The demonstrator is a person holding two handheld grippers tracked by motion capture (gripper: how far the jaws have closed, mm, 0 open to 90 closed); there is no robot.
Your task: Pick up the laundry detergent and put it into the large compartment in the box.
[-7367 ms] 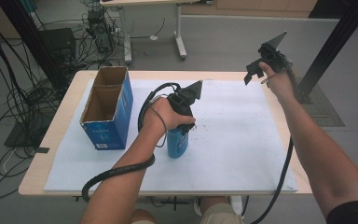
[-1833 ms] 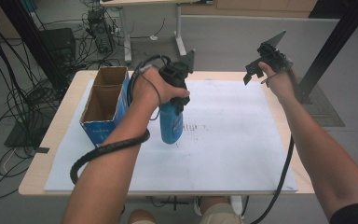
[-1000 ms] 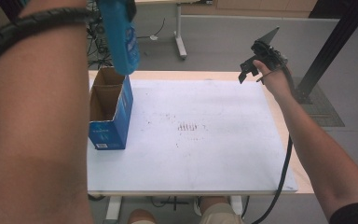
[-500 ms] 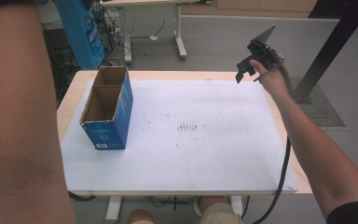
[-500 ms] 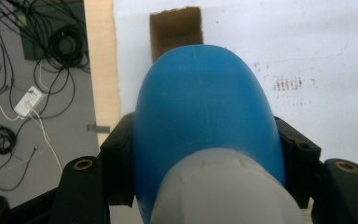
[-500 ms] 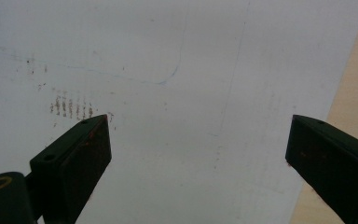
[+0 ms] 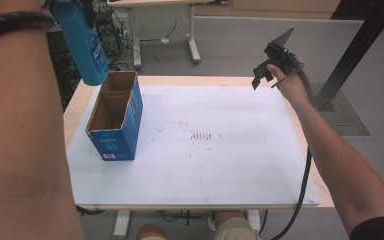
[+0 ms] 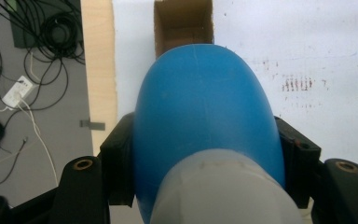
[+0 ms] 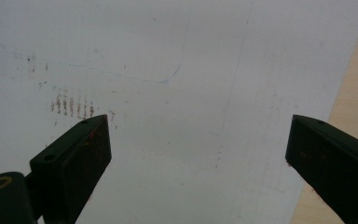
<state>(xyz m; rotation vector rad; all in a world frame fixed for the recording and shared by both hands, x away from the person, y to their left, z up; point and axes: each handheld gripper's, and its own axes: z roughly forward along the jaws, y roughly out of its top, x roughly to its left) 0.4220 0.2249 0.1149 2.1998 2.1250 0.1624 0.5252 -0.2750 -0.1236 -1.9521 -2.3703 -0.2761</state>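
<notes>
A blue bottle (image 7: 83, 45) hangs in the air over the far end of the open blue cardboard box (image 7: 115, 117), which stands at the table's left. In the left gripper view my left gripper (image 8: 207, 158) is shut on the blue bottle (image 8: 205, 121), one black jaw on each side. The bottle's pale cap (image 8: 223, 196) faces the camera and the box's opening (image 8: 183, 21) shows beyond it. My right gripper (image 7: 272, 62) is held up over the table's far right corner. In its own view my right gripper (image 9: 196, 154) is open, with nothing between the jaws.
A white sheet (image 7: 215, 150) with faint reddish marks covers the wooden table (image 7: 77, 107). Cables (image 8: 32, 42) lie on the floor to the left. Another table's legs (image 7: 192, 35) stand behind, and a black post (image 7: 352, 50) rises at the right.
The bottle in my left gripper has shifted left and a little lower, to hang over the box's far end. My left forearm now covers the picture's left edge. The right gripper has stayed put.
</notes>
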